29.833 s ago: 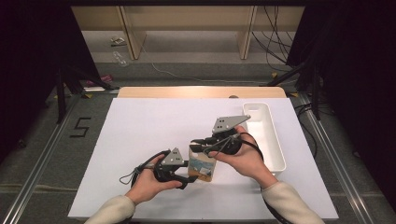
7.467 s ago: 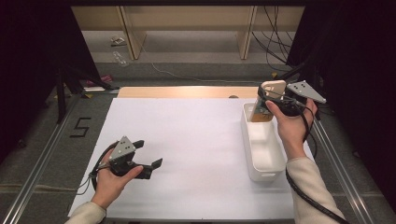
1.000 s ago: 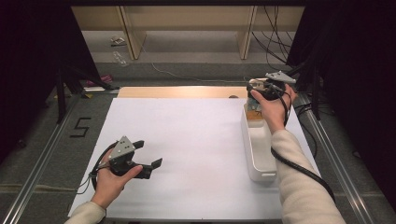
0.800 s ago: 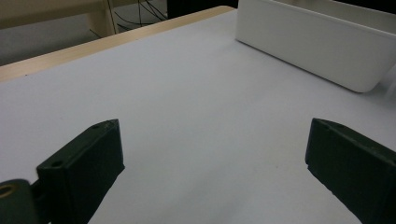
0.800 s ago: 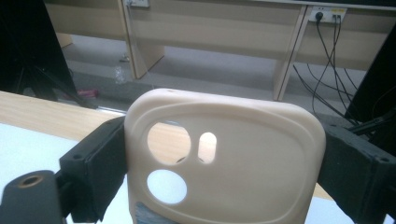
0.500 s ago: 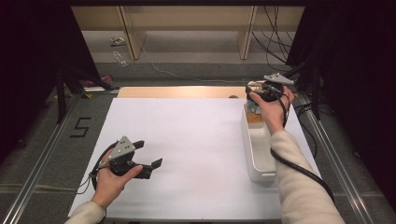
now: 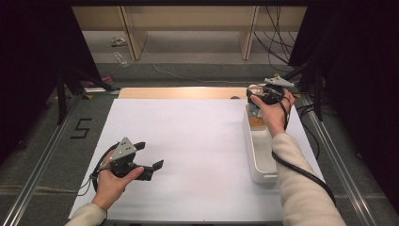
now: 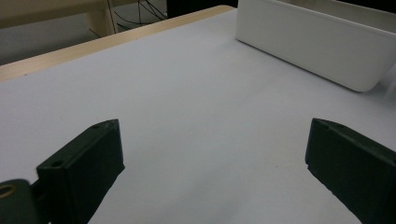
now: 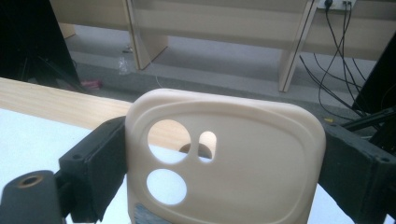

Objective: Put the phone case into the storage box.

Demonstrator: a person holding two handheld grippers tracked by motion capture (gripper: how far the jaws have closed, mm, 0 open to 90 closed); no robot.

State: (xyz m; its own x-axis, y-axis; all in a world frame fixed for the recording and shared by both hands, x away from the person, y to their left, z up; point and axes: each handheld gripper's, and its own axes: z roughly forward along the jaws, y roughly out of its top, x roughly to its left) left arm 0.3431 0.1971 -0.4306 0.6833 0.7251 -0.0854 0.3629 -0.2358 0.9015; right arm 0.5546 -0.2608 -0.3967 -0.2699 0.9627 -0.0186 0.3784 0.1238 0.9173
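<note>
R gripper [image 9: 224, 154] still pinching phone case [image 9: 224, 158] over white bin [image 7: 258, 155] far end, barely moved. L gripper [image 7: 151, 160] unchanged, jaws spread, nothing between.

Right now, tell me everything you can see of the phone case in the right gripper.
The phone case is cream, smooth and matte, like soft plastic or silicone, with rounded corners and three camera cutouts: two round, one small oval. It stands upright, clamped at both side edges by the right gripper. In the high view it is held above the far end of the white bin.
</note>
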